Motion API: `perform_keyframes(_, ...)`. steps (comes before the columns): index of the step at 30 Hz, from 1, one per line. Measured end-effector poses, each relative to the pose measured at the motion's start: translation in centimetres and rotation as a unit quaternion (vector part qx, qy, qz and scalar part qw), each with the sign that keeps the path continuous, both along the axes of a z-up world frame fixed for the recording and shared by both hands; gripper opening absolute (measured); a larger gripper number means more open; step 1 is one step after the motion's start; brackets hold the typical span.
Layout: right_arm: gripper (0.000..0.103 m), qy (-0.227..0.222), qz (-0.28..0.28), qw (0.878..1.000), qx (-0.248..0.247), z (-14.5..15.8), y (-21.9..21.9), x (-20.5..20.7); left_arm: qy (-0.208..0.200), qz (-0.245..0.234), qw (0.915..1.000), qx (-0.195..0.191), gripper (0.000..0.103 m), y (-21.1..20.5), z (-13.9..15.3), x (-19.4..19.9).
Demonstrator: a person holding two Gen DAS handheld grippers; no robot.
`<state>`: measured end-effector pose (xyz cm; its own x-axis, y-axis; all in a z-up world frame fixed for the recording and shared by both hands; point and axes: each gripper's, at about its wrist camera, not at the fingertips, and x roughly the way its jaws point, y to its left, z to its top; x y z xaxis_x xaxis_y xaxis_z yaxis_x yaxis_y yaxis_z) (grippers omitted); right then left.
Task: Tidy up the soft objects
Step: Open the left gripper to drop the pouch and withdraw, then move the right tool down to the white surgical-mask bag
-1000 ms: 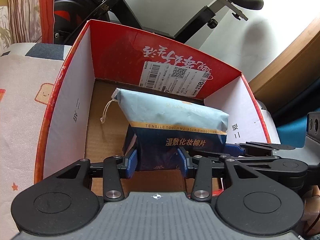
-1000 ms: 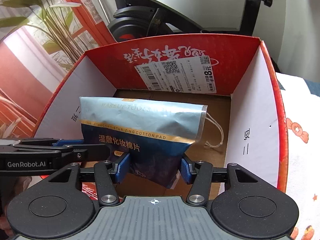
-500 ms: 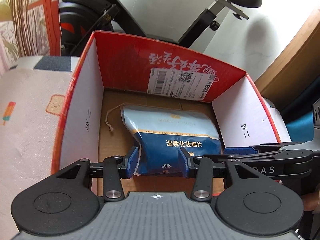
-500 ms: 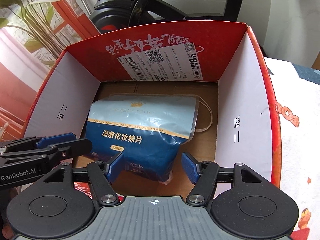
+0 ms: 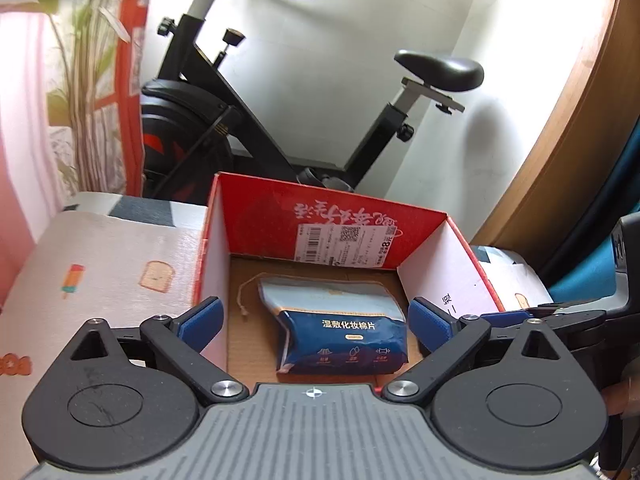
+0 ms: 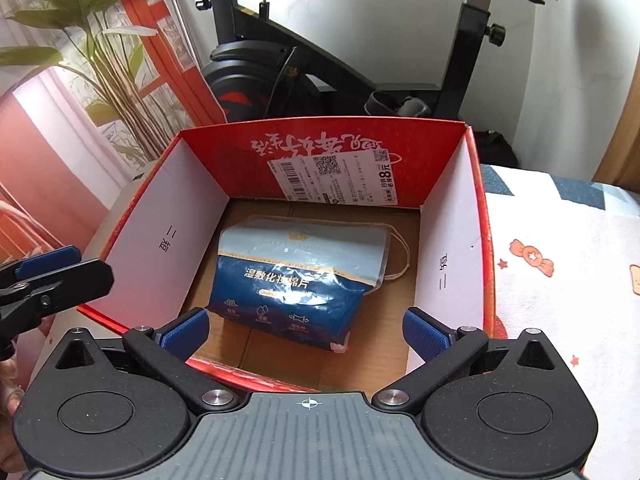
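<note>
A blue and pale-blue soft pack of cotton pads (image 5: pixel 340 320) (image 6: pixel 298 276) with a string handle lies flat on the cardboard floor of an open red box (image 5: pixel 360 216) (image 6: pixel 320 136). My left gripper (image 5: pixel 316 322) is open and empty, above the box's near edge. My right gripper (image 6: pixel 306 330) is open and empty, above the near edge too. The right gripper's side shows at the right of the left wrist view (image 5: pixel 560 316). The left gripper's fingertip shows at the left of the right wrist view (image 6: pixel 56 276).
The box stands on a patterned white cloth (image 5: pixel 100 264) (image 6: pixel 560 264). A black exercise bike (image 5: pixel 224 120) (image 6: pixel 280 76) stands behind the box. A plant (image 6: pixel 100 60) and a red frame are at the back left. A wooden edge (image 5: pixel 580 140) is at the right.
Both grippers have let go of the pack and opened wide. The pack dropped to lie flat on the box floor. Both grippers have drawn back and up from the box.
</note>
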<state>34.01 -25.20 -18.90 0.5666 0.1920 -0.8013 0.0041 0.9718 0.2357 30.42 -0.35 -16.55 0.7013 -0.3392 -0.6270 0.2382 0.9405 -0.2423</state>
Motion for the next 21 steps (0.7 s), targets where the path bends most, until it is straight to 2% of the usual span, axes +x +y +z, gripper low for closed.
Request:
perform_keyframes(4, 0.103, -0.045, -0.007, 0.999, -0.017, 1.4, 0.0, -2.9, -0.031, -0.001, 0.9994, 0.015, 0.103, 1.0, 1.1, -3.0)
perform_keyframes(8, 0.103, -0.09, -0.03, 0.995, -0.005, 2.2, -0.4, -6.4, -0.06, 0.012, 0.9971, 0.046, 0.103, 1.6, 1.7, -5.9)
perform_keyframes(11, 0.103, -0.119, -0.039, 0.992, -0.008, 2.4, -0.3, -9.3, -0.078, 0.02, 0.9953, 0.053, 0.103, 2.3, 1.9, -7.9)
perform_keyframes(16, 0.103, -0.165, -0.062, 0.984, 0.002, 1.9, -0.3, -14.2, -0.091, 0.028, 0.9934, 0.064, 0.103, 3.0, 1.4, -10.9)
perform_keyframes(21, 0.103, -0.195, -0.086, 0.977, 0.012, 0.7, 0.3, -18.2, -0.087, 0.043, 0.9927, 0.072, 0.103, 3.6, 0.0, -13.4)
